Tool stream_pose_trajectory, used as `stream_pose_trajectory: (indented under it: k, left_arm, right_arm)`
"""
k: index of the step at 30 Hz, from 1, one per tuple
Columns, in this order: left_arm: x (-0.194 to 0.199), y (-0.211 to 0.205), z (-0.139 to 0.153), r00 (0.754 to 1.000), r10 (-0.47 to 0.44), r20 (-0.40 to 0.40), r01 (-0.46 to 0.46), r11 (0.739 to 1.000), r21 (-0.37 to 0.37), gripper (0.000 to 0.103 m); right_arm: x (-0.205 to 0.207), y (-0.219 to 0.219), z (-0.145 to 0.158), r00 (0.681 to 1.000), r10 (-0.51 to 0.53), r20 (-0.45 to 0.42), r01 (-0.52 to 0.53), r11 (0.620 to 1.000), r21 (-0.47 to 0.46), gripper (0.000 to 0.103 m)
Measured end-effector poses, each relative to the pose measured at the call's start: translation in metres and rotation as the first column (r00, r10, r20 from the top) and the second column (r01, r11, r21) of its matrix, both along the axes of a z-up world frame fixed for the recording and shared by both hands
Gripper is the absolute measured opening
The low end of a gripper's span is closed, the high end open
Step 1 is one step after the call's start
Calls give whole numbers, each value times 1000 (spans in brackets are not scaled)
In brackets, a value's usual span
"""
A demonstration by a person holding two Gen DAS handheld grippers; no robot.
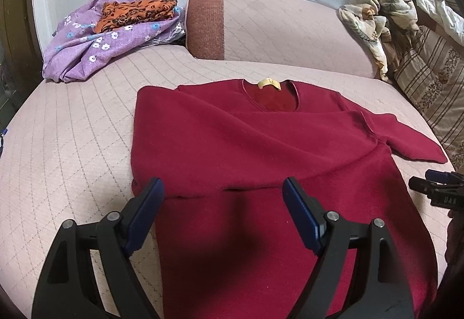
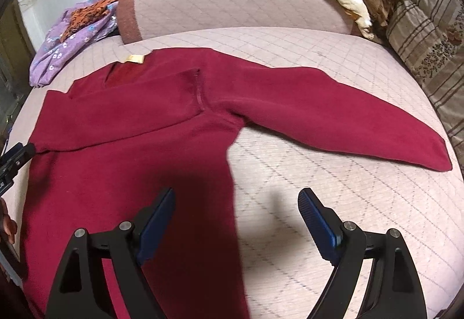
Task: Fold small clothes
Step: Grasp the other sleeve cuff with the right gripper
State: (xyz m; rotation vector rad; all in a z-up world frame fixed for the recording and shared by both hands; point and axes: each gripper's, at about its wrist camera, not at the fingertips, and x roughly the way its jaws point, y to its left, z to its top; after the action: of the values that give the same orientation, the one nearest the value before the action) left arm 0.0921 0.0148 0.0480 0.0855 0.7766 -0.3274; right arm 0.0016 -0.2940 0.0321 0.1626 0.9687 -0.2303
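Note:
A dark red sweater lies flat on the pink quilted bed, collar and yellow label away from me. Its left sleeve is folded across the chest; its right sleeve stretches out to the right. My left gripper is open and empty above the sweater's lower left part. My right gripper is open and empty over the sweater's right side edge. The right gripper also shows at the right edge of the left wrist view, and the left gripper shows at the left edge of the right wrist view.
A purple flowered cloth with an orange patterned one lies at the back left. A pink bolster runs along the back. A crumpled flowered blanket and a striped pillow sit at the right.

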Motion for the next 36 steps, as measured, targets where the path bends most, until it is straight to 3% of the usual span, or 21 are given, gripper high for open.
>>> stream_pose_trajectory:
  k: [6,12,15,18,22,27,30,34,36]
  left_arm:
    - [0,0,-1,1000,4,-4,-4,1000,4,84]
    - [0,-1,-1,1000,-1,2,1,1000,13,84]
    - [1,-1,-2,1000,1,1,-1,1000,13,84]
    - [4,-1,-4,1000,10,-9,-9,1000,10,84]
    - [5,-1,-7,1000,16,-18,-15,1000,14,84]
    - [7,-1,-8,1000,14,-17,-14,1000,25,84]
    - [7,-1,-8,1000,12,-17,-11,1000,27,84]
    - [8,0,-6,1000,12,-15,-11,1000,19,84]
    - [8,0,-5,1000,14,-13,-13,1000,16,84]
  right_arm:
    - [-5,-36,-2,998,-67,-6,67,997,39,87]
    - [-18,-114,-6,975,-218,-34,220,968,119,87]
    - [-34,-166,-8,944,-322,-63,328,934,142,87]
    - [-59,-221,-11,890,-449,-75,455,868,200,87]
    - [-80,-268,-16,832,-553,-51,544,793,276,87]
    - [-76,-287,-17,803,-596,-9,574,769,281,85]
    - [-66,-289,-19,798,-602,22,580,778,240,67]
    - [-57,-292,-19,831,-554,50,533,819,214,10]
    - [-55,-289,-15,842,-535,61,513,832,213,9]
